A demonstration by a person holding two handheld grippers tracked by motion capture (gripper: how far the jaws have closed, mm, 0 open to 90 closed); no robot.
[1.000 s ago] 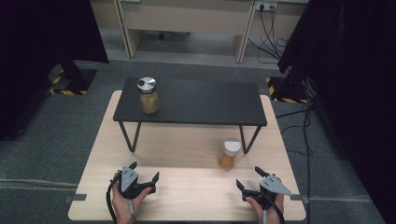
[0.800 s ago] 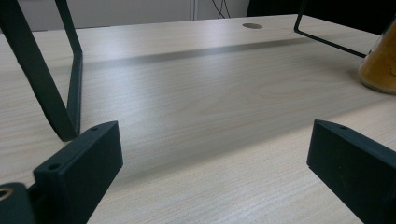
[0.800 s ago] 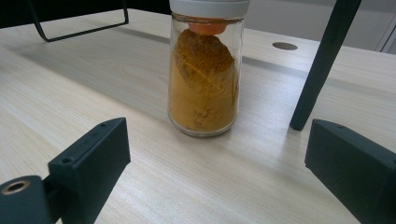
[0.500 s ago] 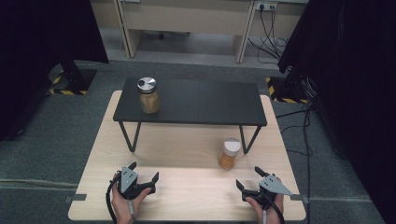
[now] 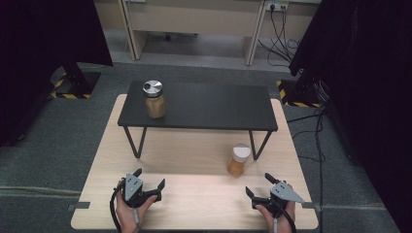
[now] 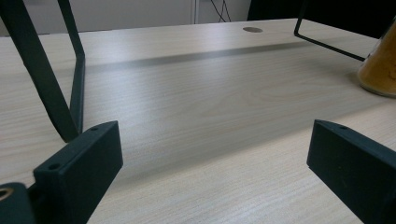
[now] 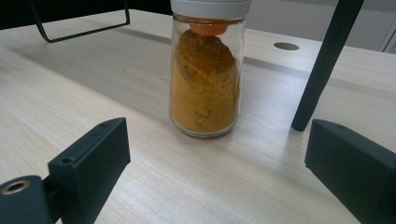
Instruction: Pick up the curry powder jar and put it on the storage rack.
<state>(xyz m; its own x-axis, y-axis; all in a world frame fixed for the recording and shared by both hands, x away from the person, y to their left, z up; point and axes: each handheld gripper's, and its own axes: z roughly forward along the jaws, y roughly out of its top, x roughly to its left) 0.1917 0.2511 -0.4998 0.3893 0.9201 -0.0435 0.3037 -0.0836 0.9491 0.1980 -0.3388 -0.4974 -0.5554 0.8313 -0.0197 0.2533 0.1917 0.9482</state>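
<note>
- The white-lidded jar (image 5: 239, 160) of orange-yellow powder is seen upright on the pale wooden table (image 5: 194, 204), just in front of the right leg of the black shelf (image 5: 199, 108); no contact between jar and leg can be made out, and in the right gripper view the same jar (image 7: 207, 70) is set dead ahead, at twelve o'clock between the two jaws.
- Against the two pictures taken over the last second, nothing is found to have shifted: the jar is in the same spot, and both hands are at the same places along the near edge.
- The right gripper (image 5: 263, 188) is held with its jaws spread wide and empty, the jar lying at about eleven o'clock from it in the high view, near but clearly apart.
- This stillness is judged to mean that the work has not yet begun; the reach for the jar is taken as the step in hand, since the jar is already lined up between the open jaws.
- The left gripper (image 5: 149, 178) is likewise held open and empty, resting low over the table; in its own view the jar (image 6: 380, 70) is caught only at the right edge, at about two o'clock.
- A second jar with a metal lid (image 5: 154, 98) is stood on the shelf top toward its left end, well apart from both grippers, at roughly twelve o'clock from the left one.
</note>
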